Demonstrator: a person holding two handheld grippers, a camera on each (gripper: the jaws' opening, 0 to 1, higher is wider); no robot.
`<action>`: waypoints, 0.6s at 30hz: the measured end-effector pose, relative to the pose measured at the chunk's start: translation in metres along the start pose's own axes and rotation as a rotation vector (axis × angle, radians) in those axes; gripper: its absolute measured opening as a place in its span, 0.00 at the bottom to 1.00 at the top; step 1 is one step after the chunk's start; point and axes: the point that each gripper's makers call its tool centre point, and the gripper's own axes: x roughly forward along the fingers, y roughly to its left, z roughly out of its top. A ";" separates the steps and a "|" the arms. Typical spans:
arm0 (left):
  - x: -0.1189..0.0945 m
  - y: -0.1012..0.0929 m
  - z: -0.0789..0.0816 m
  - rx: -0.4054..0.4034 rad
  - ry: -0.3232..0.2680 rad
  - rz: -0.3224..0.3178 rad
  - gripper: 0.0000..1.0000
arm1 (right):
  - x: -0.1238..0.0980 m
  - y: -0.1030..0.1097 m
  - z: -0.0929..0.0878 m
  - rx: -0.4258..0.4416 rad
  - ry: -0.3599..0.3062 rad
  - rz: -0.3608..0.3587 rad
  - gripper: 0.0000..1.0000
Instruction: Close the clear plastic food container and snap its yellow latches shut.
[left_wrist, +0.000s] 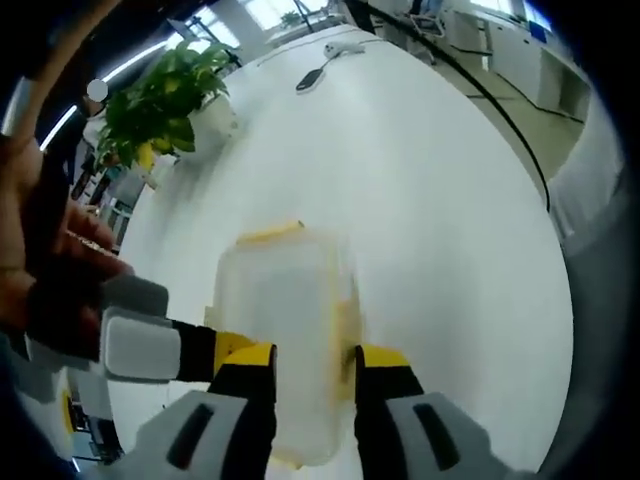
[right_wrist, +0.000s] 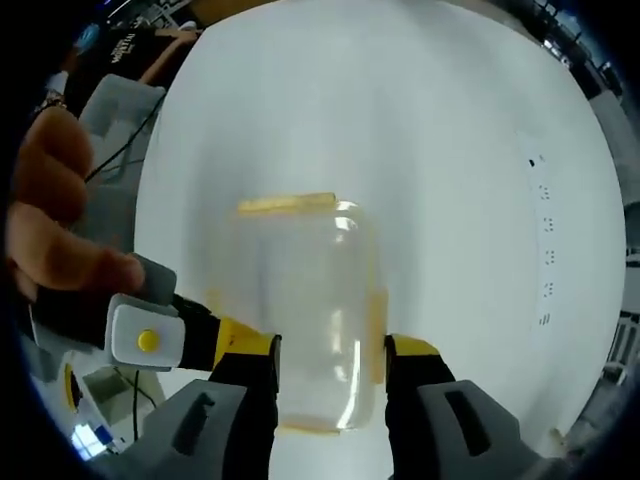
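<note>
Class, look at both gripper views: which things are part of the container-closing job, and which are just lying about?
Part of the job:
- clear plastic food container
- yellow latches
- left gripper
- right gripper

Lying about:
- potted plant
- dark handheld object on the table's far side
- power strip

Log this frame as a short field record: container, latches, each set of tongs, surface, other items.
container: clear plastic food container lying on the white table, lid appears on
latches: yellow latch at the far edge; whether it is snapped cannot be told
left tongs: left tongs straddle the container's near end, jaws apart at its sides
right tongs: right tongs straddle the near end likewise
contact: squeeze unclear in both views
other items: potted plant and a dark handheld object at the table's far side
</note>
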 end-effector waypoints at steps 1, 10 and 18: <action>0.000 0.000 0.000 -0.001 0.001 0.004 0.23 | 0.000 0.000 0.000 -0.001 0.002 0.000 0.39; 0.000 0.000 0.000 -0.016 -0.011 0.012 0.22 | 0.000 -0.001 -0.001 -0.001 -0.001 -0.015 0.39; 0.000 -0.001 0.000 -0.014 -0.009 0.014 0.21 | 0.000 -0.003 -0.002 0.003 -0.007 -0.021 0.39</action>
